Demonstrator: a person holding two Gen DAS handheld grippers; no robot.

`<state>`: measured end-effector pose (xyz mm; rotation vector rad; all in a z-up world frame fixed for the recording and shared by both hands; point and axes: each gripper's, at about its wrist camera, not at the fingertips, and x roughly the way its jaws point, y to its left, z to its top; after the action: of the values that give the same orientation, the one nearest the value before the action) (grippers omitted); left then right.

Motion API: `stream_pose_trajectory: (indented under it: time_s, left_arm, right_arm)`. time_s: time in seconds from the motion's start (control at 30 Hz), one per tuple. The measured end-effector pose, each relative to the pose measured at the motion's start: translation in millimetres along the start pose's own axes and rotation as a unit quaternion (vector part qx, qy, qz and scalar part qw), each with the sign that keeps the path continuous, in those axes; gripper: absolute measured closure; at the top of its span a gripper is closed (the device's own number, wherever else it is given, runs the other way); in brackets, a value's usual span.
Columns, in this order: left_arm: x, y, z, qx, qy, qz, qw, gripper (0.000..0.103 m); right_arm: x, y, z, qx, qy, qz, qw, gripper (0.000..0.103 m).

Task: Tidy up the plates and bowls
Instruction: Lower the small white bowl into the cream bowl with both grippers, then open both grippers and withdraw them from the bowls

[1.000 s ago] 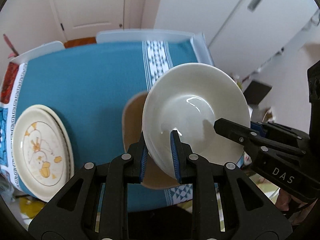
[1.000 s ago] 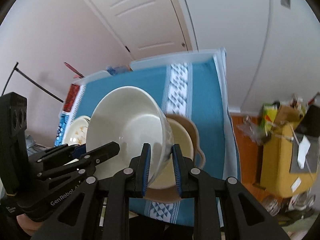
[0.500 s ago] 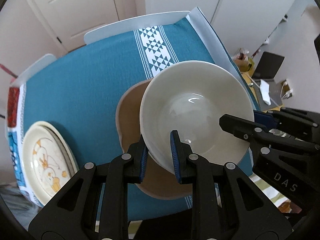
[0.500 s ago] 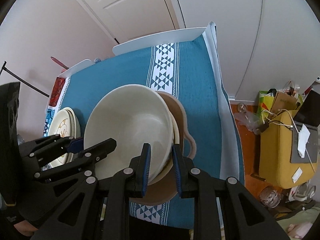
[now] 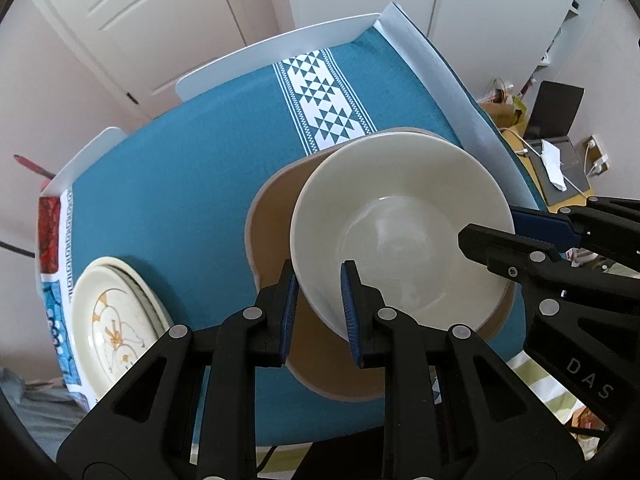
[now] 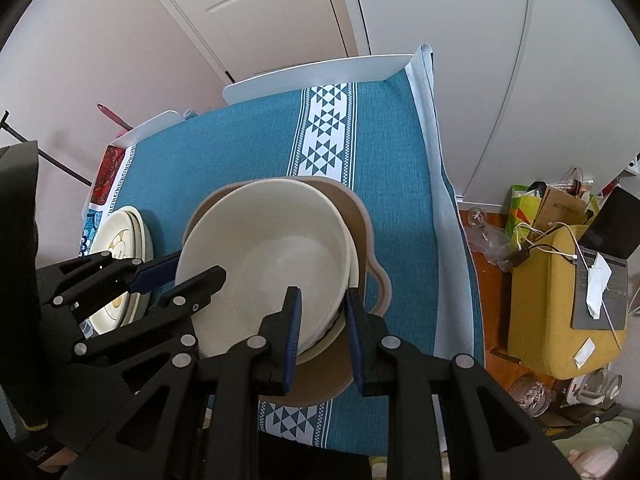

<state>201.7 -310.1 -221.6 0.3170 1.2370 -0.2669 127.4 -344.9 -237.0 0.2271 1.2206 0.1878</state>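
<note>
A large cream bowl [image 5: 400, 232] sits nested in another cream bowl on a tan plate [image 5: 272, 220] with a wavy rim, on the teal tablecloth. My left gripper [image 5: 318, 292] straddles the bowl's near-left rim, jaws slightly parted. My right gripper [image 6: 320, 312] straddles the bowl's [image 6: 272, 248] near-right rim, jaws also slightly parted. The lower bowl's rim [image 6: 354, 264] shows under it in the right wrist view. A stack of cream plates with an orange drawing [image 5: 116, 320] lies at the table's left edge.
The table's right edge [image 6: 440, 184] drops to a floor with a yellow seat [image 6: 560, 300], bags and cables. White chair backs [image 5: 280, 52] stand at the far side. A red-patterned cloth corner [image 5: 48, 232] lies at the left.
The bowl has come down from a raised tilt onto the stack on the tan plate. Both grippers' jaws have widened around its rim.
</note>
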Motion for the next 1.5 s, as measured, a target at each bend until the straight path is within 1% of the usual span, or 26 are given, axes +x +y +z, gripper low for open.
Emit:
stream_pose_trajectory:
  time_s: [0.17,0.33,0.47,0.57,0.63,0.67,0.7,0.73,0.77,0.8,0.83,0.87,0.93,1.0,1.03,1.07,1.2,1.3,1.43,1.5]
  left_arm:
    - [0,1,-2,-0.004,-0.001,-0.001,1.0,0.084]
    - [0,10,-2,-0.028,0.001,-0.026,0.9993,0.084]
    - [-16,15,-2,-0.034,-0.018,-0.026,0.9989,0.084]
    - [-37,22,0,-0.044,-0.044,-0.029,0.9976,0.083]
    - [-52,28,1,-0.053,-0.064,-0.029,0.9961,0.08]
    - [-59,31,1,-0.057,-0.073,-0.027,0.9953,0.077]
    - [-65,34,1,-0.059,-0.08,-0.027,0.9947,0.06]
    - [-70,36,1,-0.059,-0.087,-0.027,0.9941,0.028]
    - [-74,38,0,-0.059,-0.094,-0.024,0.9936,0.011]
    - [-78,40,-3,-0.059,-0.103,-0.017,0.9927,0.0]
    - [-80,42,-4,-0.059,-0.109,-0.013,0.9921,0.0]
    - [-82,45,-6,-0.058,-0.111,-0.01,0.9921,0.0]
    - [-83,51,-13,-0.058,-0.102,-0.011,0.993,0.0]
    - [-83,56,-21,-0.061,-0.095,-0.014,0.9935,0.0]
    - [-83,58,-24,-0.06,-0.09,-0.014,0.994,0.0]
    - [-81,59,-28,-0.057,-0.084,-0.013,0.9947,0.0]
    - [-67,56,-38,-0.035,-0.06,-0.006,0.9976,0.0]
    - [-52,55,-41,-0.026,-0.039,-0.011,0.9988,0.0]
    - [-32,50,-39,-0.001,-0.016,-0.007,0.9998,0.0]
    - [-21,48,-38,0.011,-0.003,-0.007,0.9999,0.0]
  right_arm:
    - [0,2,0,-0.001,0.0,0.0,1.0,0.083]
    - [-1,-2,0,0.007,-0.003,0.014,1.0,0.083]
    - [-17,-2,1,0.005,-0.022,0.016,1.0,0.083]
    - [-35,-1,3,0.004,-0.04,0.024,0.999,0.083]
    - [-47,-1,5,0.001,-0.053,0.031,0.998,0.083]
    - [-55,-1,6,0.0,-0.063,0.035,0.997,0.083]
    - [-62,-2,5,0.0,-0.073,0.039,0.997,0.08]
    - [-69,-2,5,-0.001,-0.083,0.043,0.996,0.064]
    - [-76,-3,4,0.0,-0.094,0.045,0.995,0.051]
    - [-83,-5,2,0.001,-0.108,0.046,0.993,0.018]
    - [-87,-7,1,-0.001,-0.117,0.045,0.992,0.0]
    - [-92,-9,-1,-0.005,-0.127,0.042,0.991,0.0]
    - [-95,-13,-2,-0.013,-0.126,0.032,0.991,0.0]
    - [-89,-18,-4,-0.023,-0.086,0.02,0.996,0.0]
    - [-87,-19,-6,-0.024,-0.074,0.012,0.997,0.0]
    - [-83,-21,-8,-0.027,-0.063,-0.003,0.998,0.0]
    - [-70,-26,-18,-0.034,-0.032,-0.026,0.999,0.0]
    - [-51,-25,-19,-0.05,-0.002,-0.051,0.997,0.0]
    - [-29,-24,-15,-0.073,0.035,-0.059,0.995,0.0]
    - [-15,-21,-13,-0.093,0.058,-0.075,0.991,0.002]
